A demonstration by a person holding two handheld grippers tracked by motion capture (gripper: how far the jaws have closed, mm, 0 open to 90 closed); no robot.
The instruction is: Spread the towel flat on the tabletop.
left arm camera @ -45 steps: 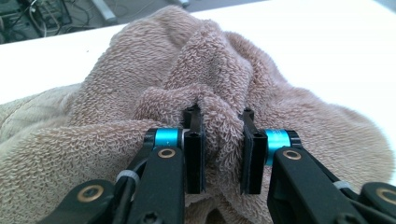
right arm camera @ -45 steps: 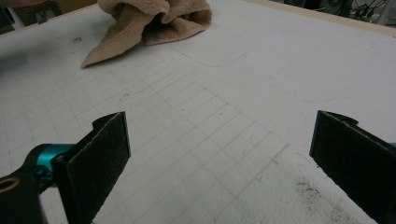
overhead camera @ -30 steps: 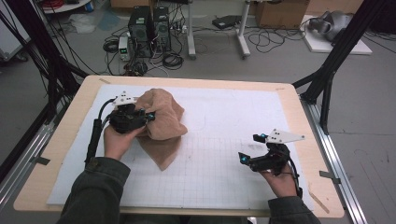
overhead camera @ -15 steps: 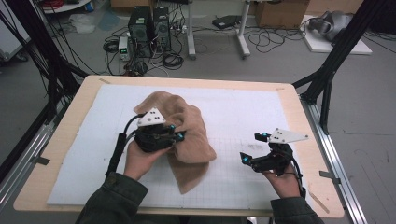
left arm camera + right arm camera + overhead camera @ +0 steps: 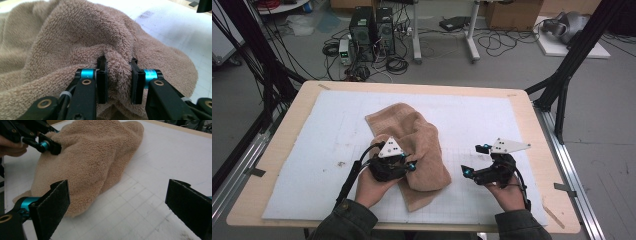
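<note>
Left gripper view: a fold of tan towel (image 5: 75, 37) is pinched between the left gripper (image 5: 117, 82) jaws, which were just loosened a bit; right gripper (image 5: 117, 205) is held wide open, nothing between, towel just ahead-left of it.

What you can't make out around the towel

Your left gripper (image 5: 117, 82) has a fold of the brown towel (image 5: 75, 45) bunched between its jaws, and the pile covers the pad faces, so you can't tell how firmly they press. The towel runs off the left and bottom edges of the left gripper view, and its underside and inner folds stay hidden. In the right gripper view, your right gripper (image 5: 117, 205) has both jaws cut off by the frame.
</note>
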